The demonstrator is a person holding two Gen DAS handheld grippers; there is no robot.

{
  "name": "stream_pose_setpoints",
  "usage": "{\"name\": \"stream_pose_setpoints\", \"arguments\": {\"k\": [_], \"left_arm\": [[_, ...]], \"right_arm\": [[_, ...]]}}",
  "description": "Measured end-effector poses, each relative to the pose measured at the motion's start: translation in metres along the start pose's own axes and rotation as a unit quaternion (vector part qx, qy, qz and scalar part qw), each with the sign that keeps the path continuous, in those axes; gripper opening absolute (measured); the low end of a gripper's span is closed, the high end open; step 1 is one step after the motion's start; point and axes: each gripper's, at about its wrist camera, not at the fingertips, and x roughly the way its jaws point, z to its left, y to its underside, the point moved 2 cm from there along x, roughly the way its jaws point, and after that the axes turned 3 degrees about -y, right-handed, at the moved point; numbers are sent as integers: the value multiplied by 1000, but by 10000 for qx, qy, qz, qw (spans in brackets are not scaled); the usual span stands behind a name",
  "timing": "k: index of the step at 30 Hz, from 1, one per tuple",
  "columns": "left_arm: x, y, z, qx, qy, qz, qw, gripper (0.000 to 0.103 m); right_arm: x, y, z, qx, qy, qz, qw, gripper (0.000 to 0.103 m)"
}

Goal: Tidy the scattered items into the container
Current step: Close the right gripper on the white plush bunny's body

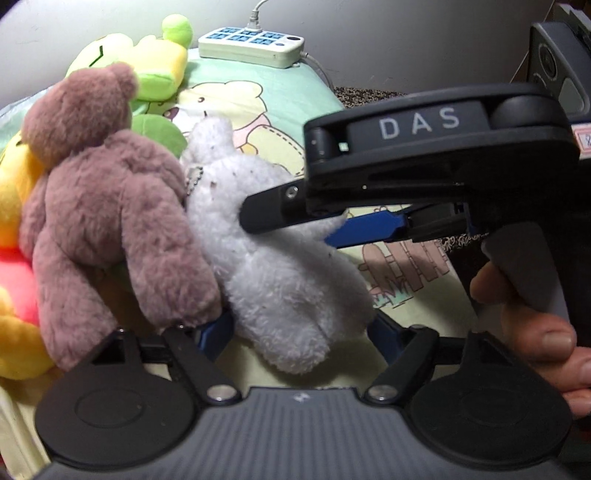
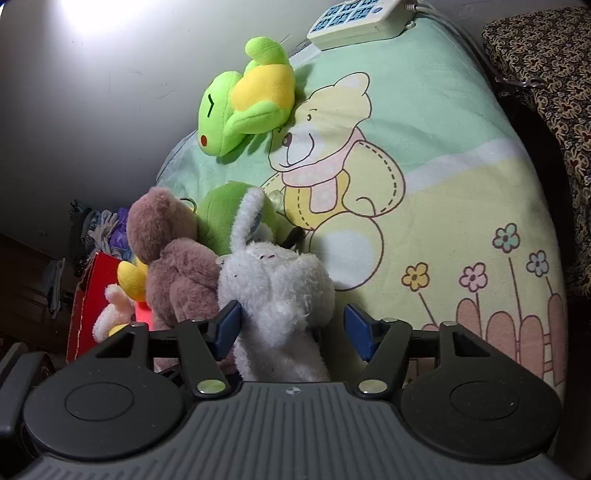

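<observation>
A white plush rabbit (image 1: 280,266) lies on the bed beside a brown plush bear (image 1: 110,206). My left gripper (image 1: 299,332) is open with the rabbit's lower end between its blue pads. My right gripper (image 2: 291,328) is open around the rabbit (image 2: 277,291) too; it shows in the left wrist view (image 1: 295,218) reaching in from the right. The bear (image 2: 173,266) leans against the rabbit's left side. A green and yellow frog plush (image 2: 247,99) lies farther up the bed. A red box (image 2: 88,295) at the left holds a yellow and pink plush (image 2: 122,295).
A white power strip (image 2: 354,18) with a cable lies at the bed's far end. Another green plush (image 2: 225,218) sits behind the bear. A yellow and red plush (image 1: 14,258) lies at the left. A patterned dark cushion (image 2: 546,74) borders the bed's right.
</observation>
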Motion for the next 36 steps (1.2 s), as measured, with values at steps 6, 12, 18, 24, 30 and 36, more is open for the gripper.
{"name": "stream_pose_setpoints", "arguments": {"k": [6,12,18,24,30,36], "left_arm": [[-4,3,-9,317,96,-28,9994,64],[-25,22,-20,724,612,83,9955,63],[-45,48,-28,1148,702,96,9909,70],[-52,45,-24,885,526,-243,9944,90],[-33,30,-27,517,572,-113,9970,85],[-31,30,-19,464,505,-50,9976,80]], "right_arm": [[-10,6,5,3,13,-69,10000,46],[-30,29,4,97,208,2,9997,46],[-34,64,13,-28,364,317,9988,50],[-43,64,11,83,654,-35,9978,59],[-40,52,4,362,689,-244,9967,66],[-34,60,12,53,806,-296,9963,63]]}}
